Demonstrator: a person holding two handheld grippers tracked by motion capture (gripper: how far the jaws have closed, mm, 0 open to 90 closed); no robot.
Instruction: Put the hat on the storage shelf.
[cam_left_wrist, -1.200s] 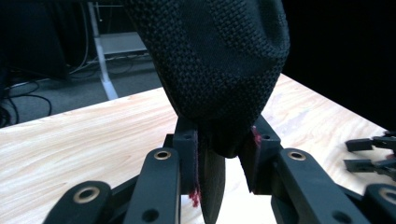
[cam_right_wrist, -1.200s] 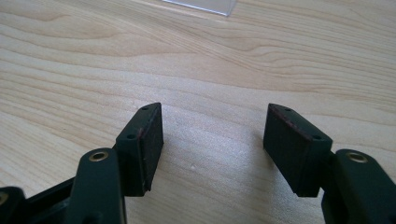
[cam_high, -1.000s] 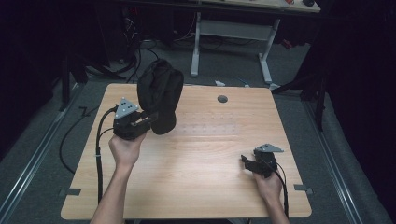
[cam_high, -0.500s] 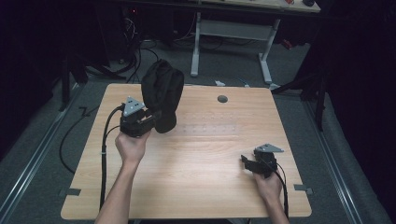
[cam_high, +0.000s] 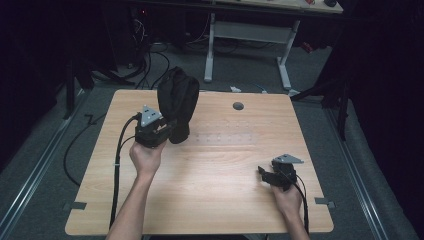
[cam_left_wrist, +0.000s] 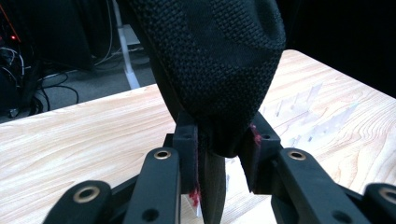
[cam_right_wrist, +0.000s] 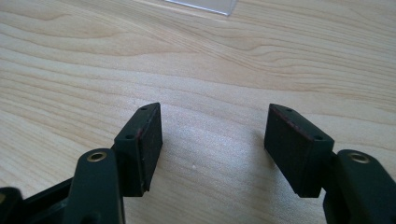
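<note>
A black woven fabric pouch (cam_high: 177, 102) stands up above the left half of the wooden table (cam_high: 210, 195). My left gripper (cam_high: 167, 131) is shut on its lower edge. In the left gripper view the coarse black weave (cam_left_wrist: 210, 56) bulges above the two jaws, which pinch a fold of it (cam_left_wrist: 219, 142). My right gripper (cam_high: 262, 171) rests low over the table near the front right, open, with only bare wood between its pads (cam_right_wrist: 144, 144). A clear plastic rack (cam_high: 227, 131) lies on the table's middle, and its slats (cam_left_wrist: 308, 109) appear behind the pouch.
A round cable hole (cam_high: 238, 106) sits near the table's far edge. A black cable (cam_high: 117, 165) trails from the left gripper over the table's left side. A second desk's white legs (cam_high: 285, 55) stand behind, with cables on the floor.
My left gripper with the pouch has drifted a little to the right and farther from the front edge. The right gripper has stayed still.
</note>
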